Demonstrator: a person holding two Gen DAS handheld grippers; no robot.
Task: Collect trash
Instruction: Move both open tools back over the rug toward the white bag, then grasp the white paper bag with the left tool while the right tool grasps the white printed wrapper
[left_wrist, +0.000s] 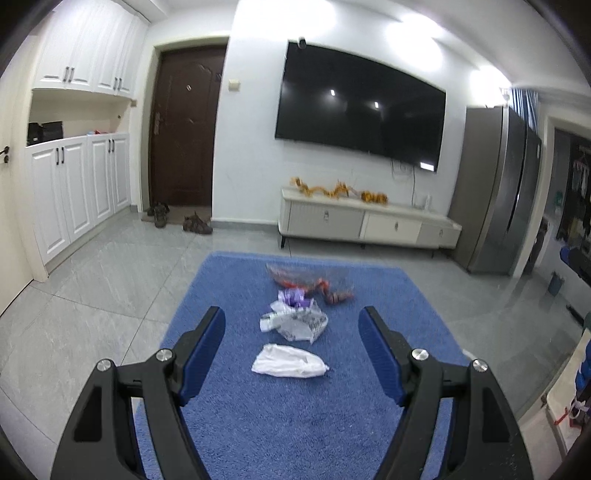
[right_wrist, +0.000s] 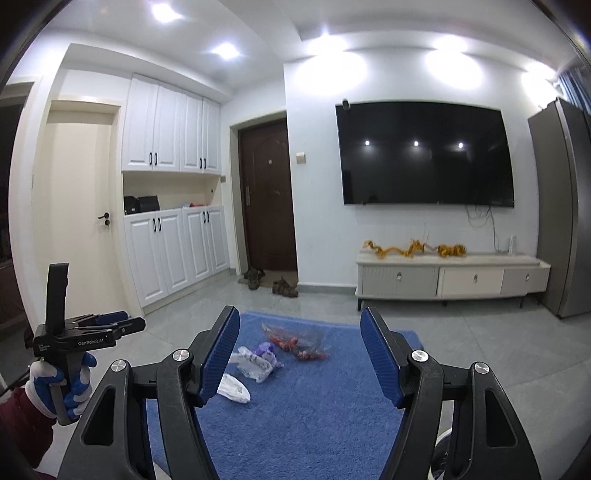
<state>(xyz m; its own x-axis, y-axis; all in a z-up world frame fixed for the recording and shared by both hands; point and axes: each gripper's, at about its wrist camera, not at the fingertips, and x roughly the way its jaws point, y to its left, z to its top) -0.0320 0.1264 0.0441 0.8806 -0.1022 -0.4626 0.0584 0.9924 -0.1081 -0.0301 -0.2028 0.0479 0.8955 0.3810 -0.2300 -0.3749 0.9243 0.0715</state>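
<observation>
We hold the left gripper (left_wrist: 291, 325) and right gripper (right_wrist: 300, 332) level above the rug (left_wrist: 295, 424), fingers apart, empty, trash (left_wrist: 290, 360) at 12 o'clock.

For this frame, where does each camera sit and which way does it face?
Left wrist: on the left gripper, angled down at trash on the blue rug; only its open fingers show.
Right wrist: on the right gripper, facing the TV wall; shows the gloved left hand.
Shared: rug, white crumpled bag, TV.
</observation>
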